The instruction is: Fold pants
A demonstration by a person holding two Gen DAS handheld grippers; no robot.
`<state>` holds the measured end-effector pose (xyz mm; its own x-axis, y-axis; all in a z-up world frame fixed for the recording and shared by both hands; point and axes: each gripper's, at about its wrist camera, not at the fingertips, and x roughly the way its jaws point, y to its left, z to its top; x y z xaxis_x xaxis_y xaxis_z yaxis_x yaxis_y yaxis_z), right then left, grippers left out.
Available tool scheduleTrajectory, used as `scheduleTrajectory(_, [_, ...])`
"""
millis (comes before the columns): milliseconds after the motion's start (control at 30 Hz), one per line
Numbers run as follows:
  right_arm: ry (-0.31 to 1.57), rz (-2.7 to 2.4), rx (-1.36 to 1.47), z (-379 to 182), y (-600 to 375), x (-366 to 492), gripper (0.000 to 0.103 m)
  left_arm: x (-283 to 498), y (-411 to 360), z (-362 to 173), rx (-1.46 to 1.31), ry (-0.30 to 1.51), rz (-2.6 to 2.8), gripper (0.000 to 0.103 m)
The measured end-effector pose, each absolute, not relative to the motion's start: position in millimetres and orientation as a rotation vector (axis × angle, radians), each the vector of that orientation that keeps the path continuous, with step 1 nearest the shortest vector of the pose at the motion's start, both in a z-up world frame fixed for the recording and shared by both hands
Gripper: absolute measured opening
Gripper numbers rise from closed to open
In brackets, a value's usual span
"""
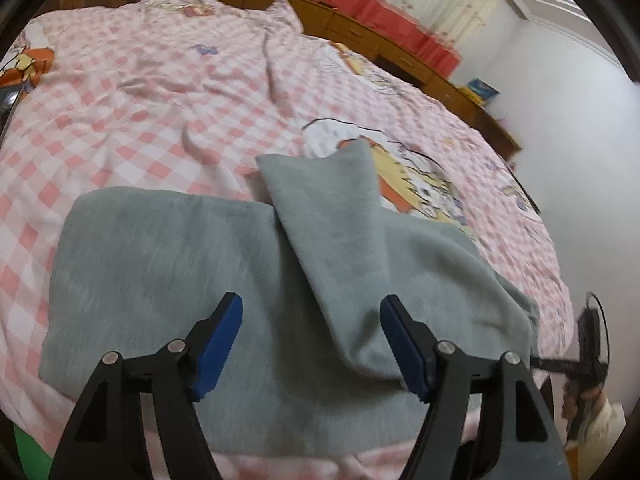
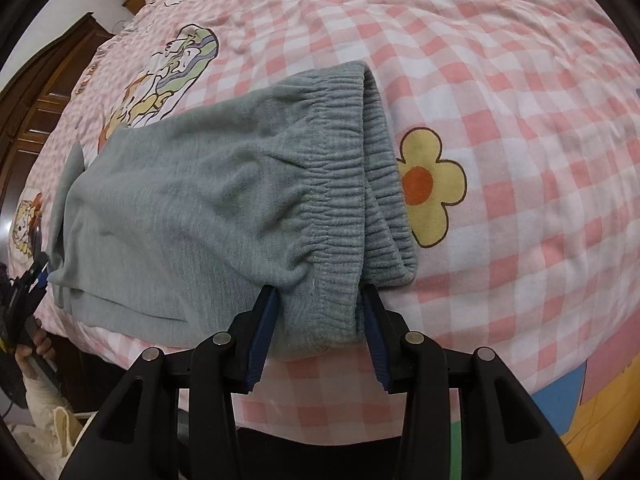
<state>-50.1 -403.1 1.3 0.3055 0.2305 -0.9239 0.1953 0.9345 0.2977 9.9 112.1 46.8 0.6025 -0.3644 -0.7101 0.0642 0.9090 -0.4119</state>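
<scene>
Grey fleece pants lie folded on the pink checked bed cover, with one leg end turned back across them. My left gripper hovers over the near edge of the pants, its jaws wide open and nothing pinched between the blue pads. In the right wrist view, the elastic waistband of the pants faces the camera. My right gripper is shut on the near waistband corner, blue pads pressing it from both sides.
The bed's near edge runs just below both grippers. Wooden cabinets with red cloth line the far side, and a white wall stands to the right. A dark wooden door is at left. A person's hand holds the other gripper.
</scene>
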Motion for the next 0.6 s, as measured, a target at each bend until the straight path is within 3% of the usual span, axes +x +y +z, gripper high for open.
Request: scheduleTrajectory(600, [1.285,0.017,0.412,7.2,-405.3,-51.3,0.045,38.9,84.7,48.7,-0.389,0.936,-0.239,0.074])
